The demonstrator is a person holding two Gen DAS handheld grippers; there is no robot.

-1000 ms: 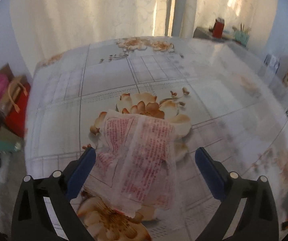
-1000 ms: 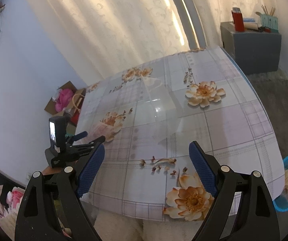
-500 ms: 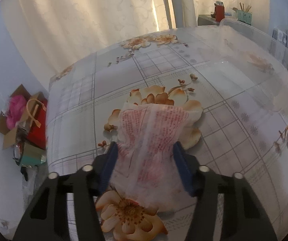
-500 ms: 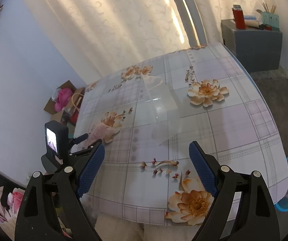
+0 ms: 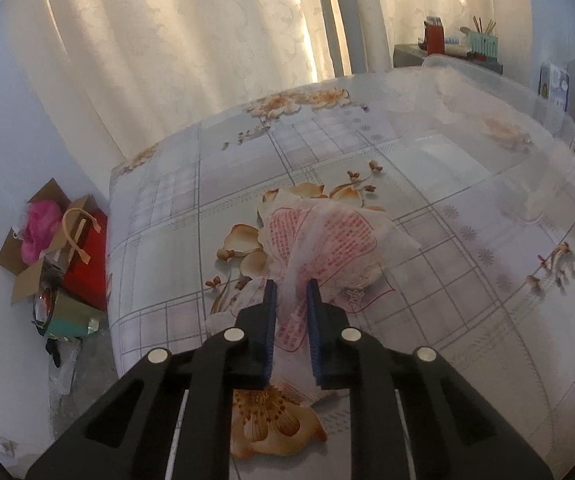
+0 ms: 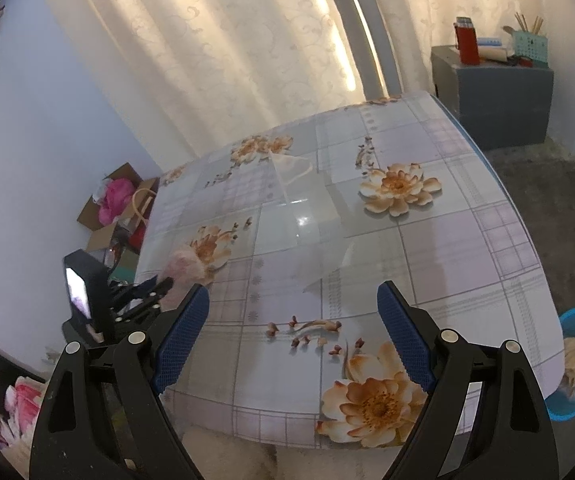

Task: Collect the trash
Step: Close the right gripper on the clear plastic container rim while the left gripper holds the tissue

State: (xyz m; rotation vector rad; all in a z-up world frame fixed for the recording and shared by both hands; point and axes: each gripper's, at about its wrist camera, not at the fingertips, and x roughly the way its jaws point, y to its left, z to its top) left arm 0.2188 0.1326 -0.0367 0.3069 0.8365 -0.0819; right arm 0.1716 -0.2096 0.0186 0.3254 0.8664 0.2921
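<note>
The floral-print tabletop (image 6: 447, 248) carries a clear plastic bin (image 5: 499, 120) toward its far right corner, its walls hard to trace through the glare. Nearer the left edge lies a crumpled white wrapper with red print (image 5: 323, 240). The left gripper (image 5: 290, 292) is closing, blue pads pinching the wrapper's near end. The right gripper (image 6: 293, 320) hangs wide open over the near edge, holding nothing.
</note>
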